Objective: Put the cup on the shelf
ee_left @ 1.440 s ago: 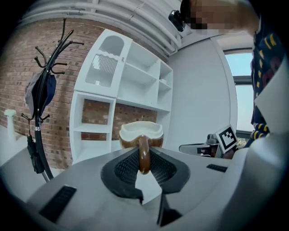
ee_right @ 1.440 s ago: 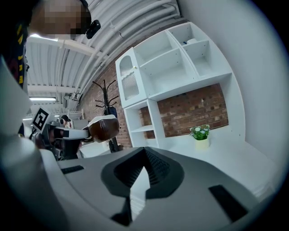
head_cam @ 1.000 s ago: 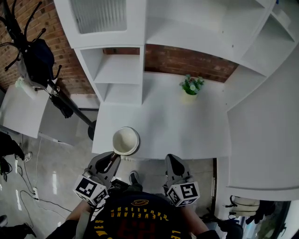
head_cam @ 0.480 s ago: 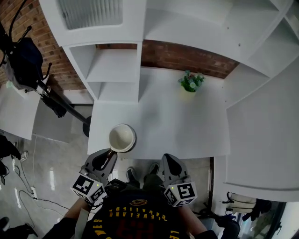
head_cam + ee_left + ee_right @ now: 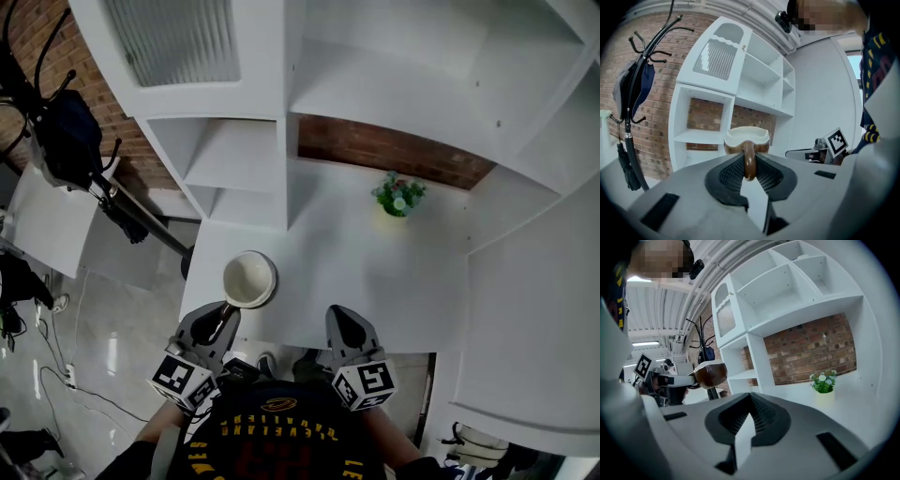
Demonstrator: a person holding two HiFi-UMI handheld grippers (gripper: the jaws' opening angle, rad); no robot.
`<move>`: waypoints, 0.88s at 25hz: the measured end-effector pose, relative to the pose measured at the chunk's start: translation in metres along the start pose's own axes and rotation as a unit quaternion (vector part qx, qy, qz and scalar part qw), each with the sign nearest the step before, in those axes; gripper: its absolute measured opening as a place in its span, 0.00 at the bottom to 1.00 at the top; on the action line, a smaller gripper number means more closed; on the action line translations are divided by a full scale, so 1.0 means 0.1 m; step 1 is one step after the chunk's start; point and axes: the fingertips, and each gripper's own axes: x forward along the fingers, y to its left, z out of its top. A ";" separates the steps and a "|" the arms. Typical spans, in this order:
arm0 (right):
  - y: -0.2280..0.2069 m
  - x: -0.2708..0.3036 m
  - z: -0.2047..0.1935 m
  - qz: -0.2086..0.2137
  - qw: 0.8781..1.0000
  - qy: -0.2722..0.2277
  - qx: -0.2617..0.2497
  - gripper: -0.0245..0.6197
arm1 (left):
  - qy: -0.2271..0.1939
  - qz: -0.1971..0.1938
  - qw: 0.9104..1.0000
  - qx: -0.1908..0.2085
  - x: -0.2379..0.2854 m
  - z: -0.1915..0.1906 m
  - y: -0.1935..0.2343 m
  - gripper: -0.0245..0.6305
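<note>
A cup, cream inside and brown outside, hangs over the front left corner of the white desk. My left gripper is shut on its brown handle, and the cup stands upright just past the pads. Ahead of it rises the white shelf unit, its open shelves backed by brick. My right gripper is at the desk's front edge, shut with nothing in it. From the right gripper view the cup shows at the left, in front of the shelf unit.
A small potted plant stands at the back right of the desk, also seen in the right gripper view. A black coat rack with a dark garment stands to the left of the shelves. More white shelving wraps round the right side.
The head view has shifted a little. The cup stays in my left gripper near the desk's front left corner, and both grippers have barely moved.
</note>
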 end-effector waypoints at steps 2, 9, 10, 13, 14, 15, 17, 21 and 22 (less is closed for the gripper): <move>-0.10 0.08 0.06 0.010 1.000 0.001 -0.004 0.05 | -0.005 0.017 1.000 0.002 0.09 0.03 0.05 0.11; -0.37 0.32 0.21 0.047 0.999 0.004 -0.015 0.05 | -0.009 0.067 0.998 0.001 0.34 0.00 0.25 0.11; -0.41 0.35 0.22 0.050 0.999 0.006 -0.014 0.05 | -0.008 0.074 0.997 0.002 0.39 -0.01 0.28 0.11; -0.54 0.45 0.23 0.060 0.998 0.010 -0.011 0.05 | -0.002 0.097 0.995 0.000 0.49 -0.02 0.35 0.11; -0.57 0.48 0.23 0.063 0.998 0.012 -0.010 0.05 | 0.000 0.105 0.994 -0.002 0.52 -0.03 0.38 0.11; -0.60 0.51 0.23 0.066 0.998 0.014 -0.009 0.05 | 0.002 0.113 0.994 -0.004 0.55 -0.03 0.42 0.11; -0.65 0.57 0.22 0.072 0.997 0.018 -0.011 0.05 | 0.004 0.127 0.992 -0.006 0.60 -0.05 0.50 0.11; -0.70 0.74 0.19 0.070 0.997 0.027 -0.021 0.05 | 0.012 0.145 0.989 -0.011 0.66 -0.14 0.71 0.11; -0.70 0.78 0.18 0.065 0.997 0.029 -0.024 0.05 | 0.015 0.146 0.989 -0.014 0.67 -0.19 0.77 0.11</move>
